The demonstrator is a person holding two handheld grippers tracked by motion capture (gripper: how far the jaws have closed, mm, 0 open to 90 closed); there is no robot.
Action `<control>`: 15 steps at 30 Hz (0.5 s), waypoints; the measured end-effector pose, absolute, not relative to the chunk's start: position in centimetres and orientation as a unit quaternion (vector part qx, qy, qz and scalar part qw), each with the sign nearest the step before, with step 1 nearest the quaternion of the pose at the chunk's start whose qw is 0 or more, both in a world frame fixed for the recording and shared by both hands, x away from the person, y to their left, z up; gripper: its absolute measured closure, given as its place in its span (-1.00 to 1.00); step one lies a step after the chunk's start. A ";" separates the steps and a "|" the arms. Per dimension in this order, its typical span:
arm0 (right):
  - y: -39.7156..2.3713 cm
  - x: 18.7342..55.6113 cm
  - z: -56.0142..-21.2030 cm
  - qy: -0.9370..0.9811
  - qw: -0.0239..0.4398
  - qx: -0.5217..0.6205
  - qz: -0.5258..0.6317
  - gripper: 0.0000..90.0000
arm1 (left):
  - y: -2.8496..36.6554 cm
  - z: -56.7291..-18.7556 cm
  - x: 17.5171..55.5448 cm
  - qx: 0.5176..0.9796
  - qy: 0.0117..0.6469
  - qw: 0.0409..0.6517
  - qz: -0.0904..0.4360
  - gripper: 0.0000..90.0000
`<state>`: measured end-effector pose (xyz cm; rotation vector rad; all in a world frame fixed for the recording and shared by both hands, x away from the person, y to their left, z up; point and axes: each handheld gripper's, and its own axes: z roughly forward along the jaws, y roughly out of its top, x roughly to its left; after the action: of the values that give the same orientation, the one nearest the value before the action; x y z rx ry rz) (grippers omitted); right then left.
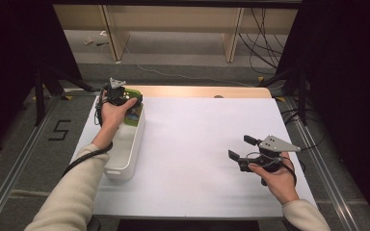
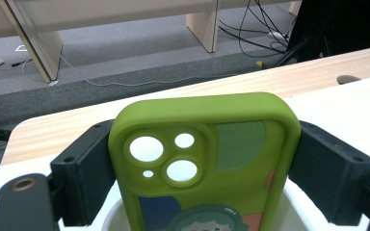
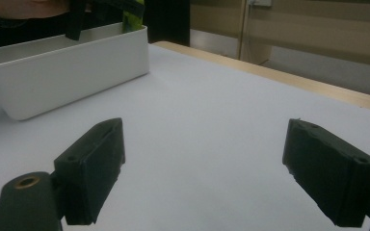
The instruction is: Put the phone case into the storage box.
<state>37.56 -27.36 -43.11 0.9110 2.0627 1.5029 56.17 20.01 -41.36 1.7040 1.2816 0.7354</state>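
Nearest the lens, in the left gripper view: green phone case (image 2: pixel 204 163) clamped across its width between both black jaws, camera cut-outs uppermost, held upright so as to drop lengthwise. Positioned over the far end of the white bin (image 1: pixel 125 151), lower edge at or just inside the rim; contact with the bin floor cannot be told. Left gripper (image 1: pixel 117 94) closed on the case, not yet released. Right gripper (image 1: pixel 244 151) idle, low over bare white table (image 1: pixel 197 139), well apart from the bin, jaws spread wide, nothing between them. Judged: placement under way, release pending.
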 end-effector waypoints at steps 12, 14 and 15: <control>-27.4 37.6 -43.2 0.745 0.213 0.328 0.541 -0.65 | 19.8 -41.3 56.4 0.688 0.513 0.422 0.292 -0.68; -27.4 37.6 -43.1 0.745 0.213 0.328 0.541 -0.65 | 19.8 -41.3 56.5 0.689 0.513 0.421 0.292 -0.68; -27.4 37.6 -43.1 0.744 0.213 0.328 0.541 -0.65 | 19.8 -41.3 56.5 0.689 0.513 0.420 0.293 -0.68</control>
<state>37.57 -27.37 -43.13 0.9102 2.0663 1.5027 56.47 19.83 -41.32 1.7272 1.2846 0.7344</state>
